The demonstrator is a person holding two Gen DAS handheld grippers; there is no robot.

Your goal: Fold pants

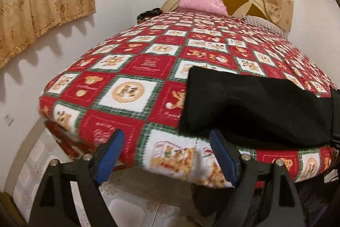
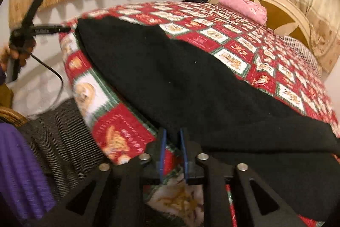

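I have the black pants (image 2: pixel 180 82) lying across the foot edge of the bed (image 1: pixel 131 69), on the red and white bear-print blanket, with part of the cloth drooping over that edge toward me. They look already doubled over, though the black hides the layers, so I cannot say how many.

My left gripper (image 1: pixel 167 152) stands wide open with nothing between its fingers, just beside the near left corner of the pants. My right gripper (image 2: pixel 172 152) is only slightly parted; its blue fingers (image 2: pixel 162 150) sit at the foot edge of the bed, right at the hem of the cloth, but I see no fabric pinched between them.

The pants look like soft, thick fleece: light, limp, not slippery, nothing to break. I judge they will sag and bunch if lifted by one point, so I would take them by two corners of the same edge, pinching through all layers, and carry both corners over together.
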